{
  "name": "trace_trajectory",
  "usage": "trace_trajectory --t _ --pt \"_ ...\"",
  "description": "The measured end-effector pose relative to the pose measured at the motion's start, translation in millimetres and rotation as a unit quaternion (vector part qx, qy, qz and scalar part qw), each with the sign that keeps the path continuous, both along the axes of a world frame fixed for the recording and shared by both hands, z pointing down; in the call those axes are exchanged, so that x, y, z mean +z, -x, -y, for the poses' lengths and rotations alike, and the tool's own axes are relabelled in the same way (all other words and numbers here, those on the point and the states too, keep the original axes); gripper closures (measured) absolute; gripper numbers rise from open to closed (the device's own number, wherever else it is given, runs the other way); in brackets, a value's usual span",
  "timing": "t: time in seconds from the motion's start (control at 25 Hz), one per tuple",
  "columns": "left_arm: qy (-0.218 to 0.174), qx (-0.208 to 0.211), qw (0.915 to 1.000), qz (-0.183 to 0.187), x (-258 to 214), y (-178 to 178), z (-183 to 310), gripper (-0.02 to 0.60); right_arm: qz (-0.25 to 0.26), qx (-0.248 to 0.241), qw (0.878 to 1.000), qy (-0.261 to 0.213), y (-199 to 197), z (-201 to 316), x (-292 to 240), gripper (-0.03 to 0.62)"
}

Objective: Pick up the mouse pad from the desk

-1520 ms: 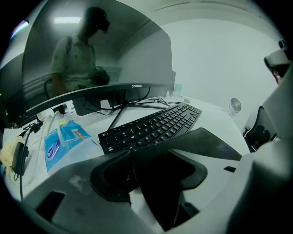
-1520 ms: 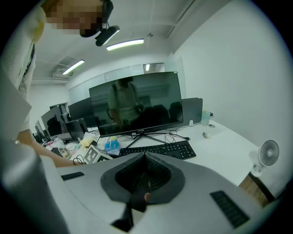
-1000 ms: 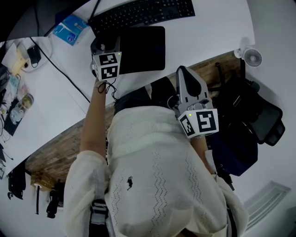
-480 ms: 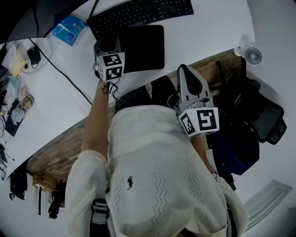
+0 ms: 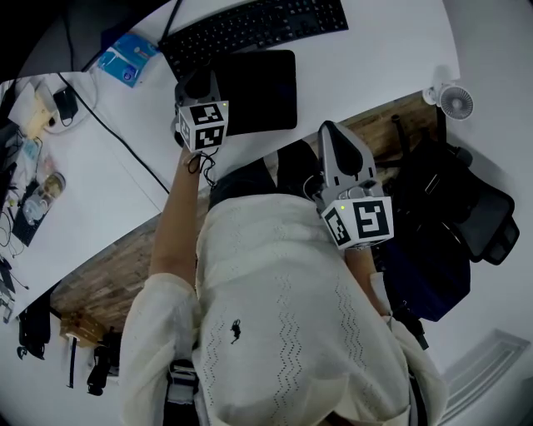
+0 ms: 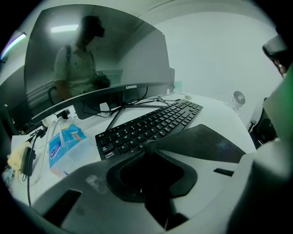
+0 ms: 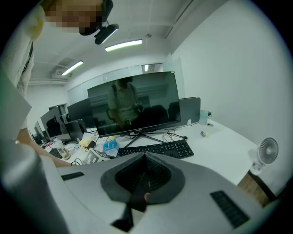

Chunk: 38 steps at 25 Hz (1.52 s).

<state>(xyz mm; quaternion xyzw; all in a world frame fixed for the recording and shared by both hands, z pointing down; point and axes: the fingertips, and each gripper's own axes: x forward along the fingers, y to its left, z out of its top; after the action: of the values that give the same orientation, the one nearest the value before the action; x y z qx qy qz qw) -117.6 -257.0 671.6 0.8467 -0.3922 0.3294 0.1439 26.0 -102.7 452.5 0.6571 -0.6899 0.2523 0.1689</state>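
Blue packet [image 5: 127, 61]: lies at the far left of the white desk [image 5: 375, 58], left of the keyboard's end.
Cable [image 5: 117, 137]: a black line running across the desk from far left toward the near edge, left of the left gripper.
Left gripper [image 6: 147, 148]: reached out over the desk; its jaws are closed together on the left corner of the mouse pad, and that corner stands lifted up to the jaw tips.
Mouse pad [image 5: 258, 87]: black and rectangular, on the desk just near of the keyboard; apart from the pinched left corner it stretches off to the right over the desk top.
Keyboard [image 5: 254, 23]: black, at the far side of the desk, its near edge just beside the pad.
Monitor [image 6: 96, 59]: wide, dark-screened, standing beyond the keyboard.
Right gripper [image 7: 146, 153]: held in the air near of the desk edge, over the person's lap; its jaws are pressed together with nothing between them.
Fan [image 5: 455, 101]: small and white, at the right end of the desk, well apart from the pad.
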Motion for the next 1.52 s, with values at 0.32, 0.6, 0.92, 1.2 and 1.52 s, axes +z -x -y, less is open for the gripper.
trace_trajectory --t 0.32,0.6,0.92,1.2,1.52 --pt "0.004 -0.009 0.9999 -0.006 -2 -2 -7 0.547 0.010 -0.001 1.000 -0.001 -8 -3 0 0.591" --pt "0.023 -0.032 0.9991 -0.015 -3 -2 -11 0.548 0.013 -0.015 1.000 -0.003 -19 -4 -1 0.591" --pt "0.016 -0.066 0.9976 -0.009 -11 -4 -11 0.548 0.017 -0.027 0.999 -0.011 -42 -2 -5 0.593" --pt "0.014 -0.089 0.9959 -0.005 -22 -7 -18 0.548 0.020 -0.039 0.999 -0.016 -61 -1 -11 0.591" --pt "0.008 -0.107 0.9942 -0.001 -32 -12 -26 0.548 0.024 -0.063 0.997 -0.024 -71 -1 -14 0.593"
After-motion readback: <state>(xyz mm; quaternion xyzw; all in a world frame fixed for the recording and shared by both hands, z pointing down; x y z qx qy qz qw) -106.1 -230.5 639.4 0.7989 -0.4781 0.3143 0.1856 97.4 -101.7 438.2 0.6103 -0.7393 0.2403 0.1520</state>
